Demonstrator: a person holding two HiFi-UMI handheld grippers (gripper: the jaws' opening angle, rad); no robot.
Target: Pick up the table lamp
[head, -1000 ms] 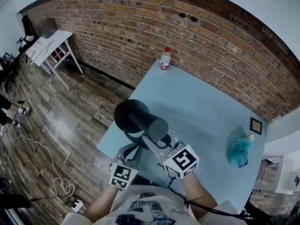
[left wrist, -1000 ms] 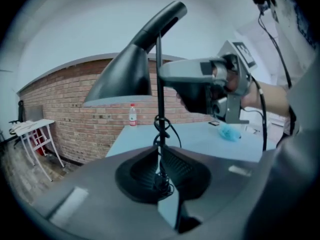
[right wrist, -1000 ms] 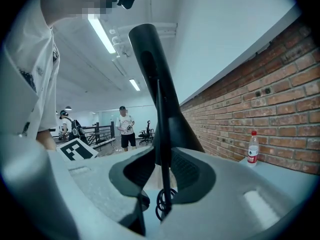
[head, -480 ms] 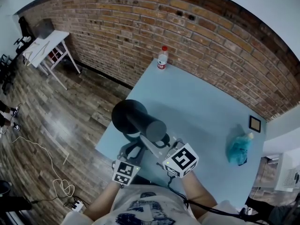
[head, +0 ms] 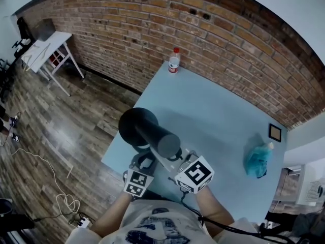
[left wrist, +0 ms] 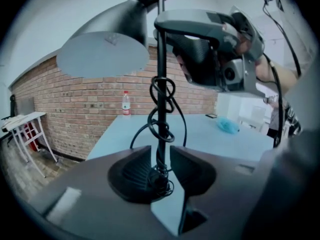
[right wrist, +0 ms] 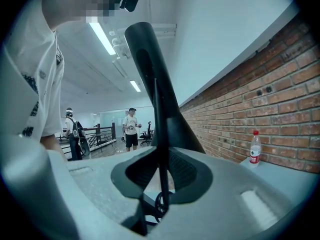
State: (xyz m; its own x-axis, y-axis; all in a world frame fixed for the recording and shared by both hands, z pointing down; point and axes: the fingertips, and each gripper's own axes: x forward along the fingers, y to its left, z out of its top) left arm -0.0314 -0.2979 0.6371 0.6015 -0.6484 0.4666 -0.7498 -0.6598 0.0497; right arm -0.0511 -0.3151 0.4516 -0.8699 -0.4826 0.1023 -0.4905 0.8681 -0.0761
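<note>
A black table lamp (head: 147, 133) stands near the front left corner of the light blue table (head: 218, 111), its cord wound round the thin stem (left wrist: 161, 99). My left gripper (head: 146, 157) reaches in low, just above the round base (left wrist: 131, 181). Its jaws (left wrist: 161, 156) stand on either side of the stem with a gap left, so it is open. My right gripper (head: 183, 155) sits higher, under the shade (left wrist: 107, 49). Its jaws (right wrist: 161, 159) are closing, with the stem (right wrist: 160, 134) running between them and the pads not visibly pressing on it.
A water bottle (head: 173, 61) stands at the table's far corner by the brick wall. A teal bag (head: 258, 159) and a small dark-framed square (head: 275, 132) lie at the right. On the wooden floor to the left are a white side table (head: 48, 47) and a power strip (head: 81, 221).
My left gripper has sunk and moved in closer to the lamp's stem. The right gripper has stayed where it was, and the lamp has not moved.
</note>
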